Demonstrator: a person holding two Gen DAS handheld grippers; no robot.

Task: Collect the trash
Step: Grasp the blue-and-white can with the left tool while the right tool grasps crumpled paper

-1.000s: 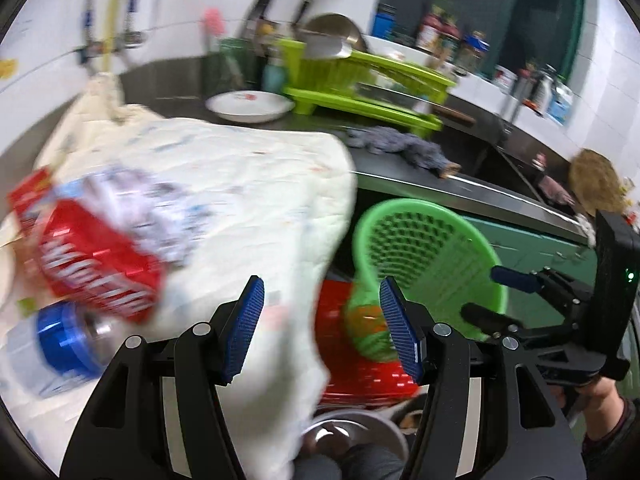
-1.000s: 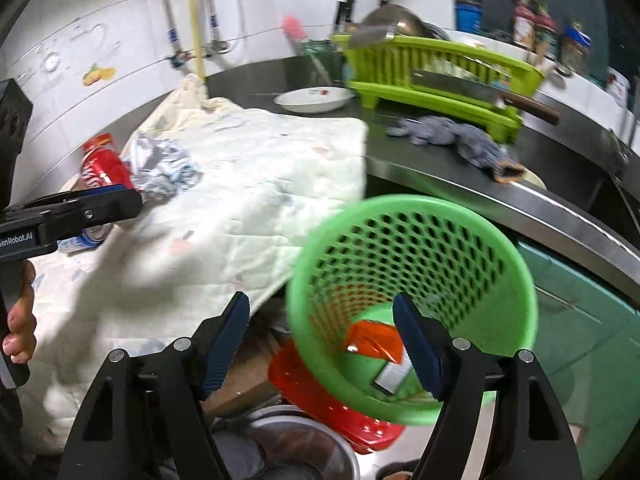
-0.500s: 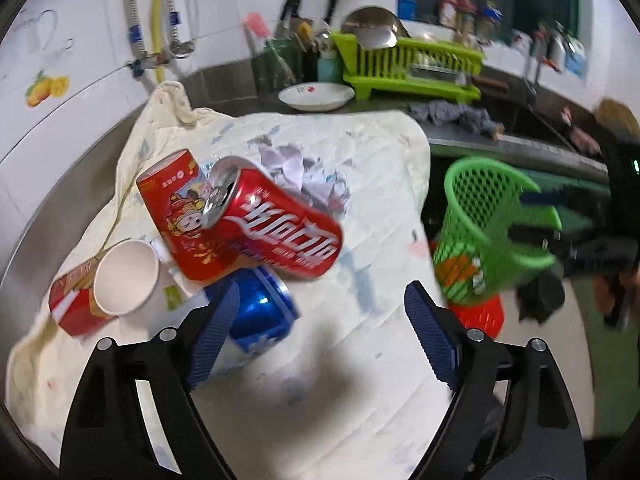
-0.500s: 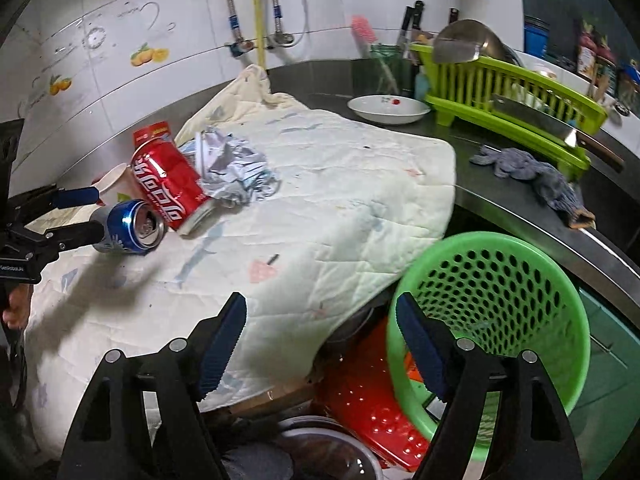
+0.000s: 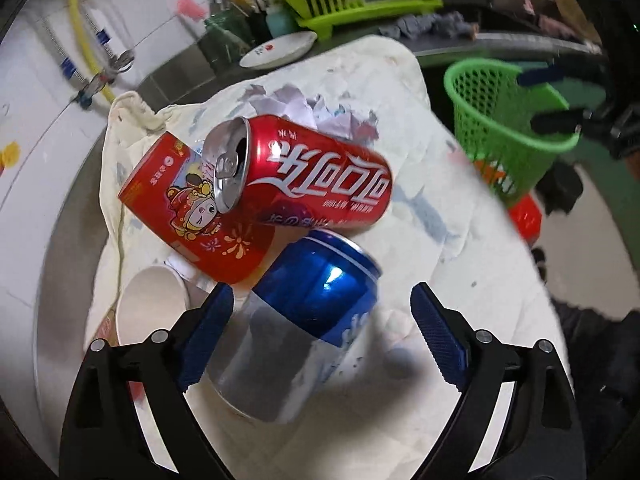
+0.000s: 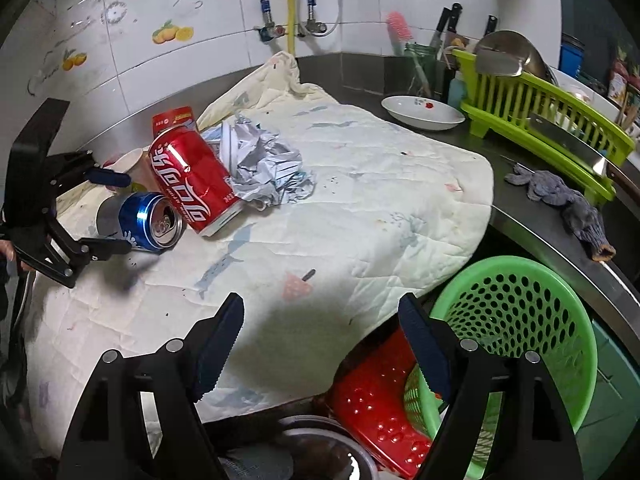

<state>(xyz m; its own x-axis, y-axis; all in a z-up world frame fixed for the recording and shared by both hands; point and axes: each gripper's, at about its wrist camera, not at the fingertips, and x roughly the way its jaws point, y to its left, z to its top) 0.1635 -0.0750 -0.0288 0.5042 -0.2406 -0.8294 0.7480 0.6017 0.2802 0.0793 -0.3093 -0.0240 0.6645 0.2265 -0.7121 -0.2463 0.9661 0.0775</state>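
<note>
Two tools are gaping wide. The left tool (image 5: 320, 328) is straddling the blue can (image 5: 316, 304); the right tool (image 6: 320, 340) is holding nothing beside the green basket (image 6: 516, 320).

Glossy metal cans (image 5: 316, 184), quilted cloth (image 6: 380, 184)

My left gripper (image 5: 320, 332) spread wide around the blue can (image 5: 316, 300) — lying on the cloth (image 5: 460, 280), red can (image 5: 304, 180) just beyond, touching it.

Two cans (image 5: 316, 178) (image 5: 320, 300) (one red), one cup (image 5: 150, 308), one basket (image 6: 520, 332)
</note>
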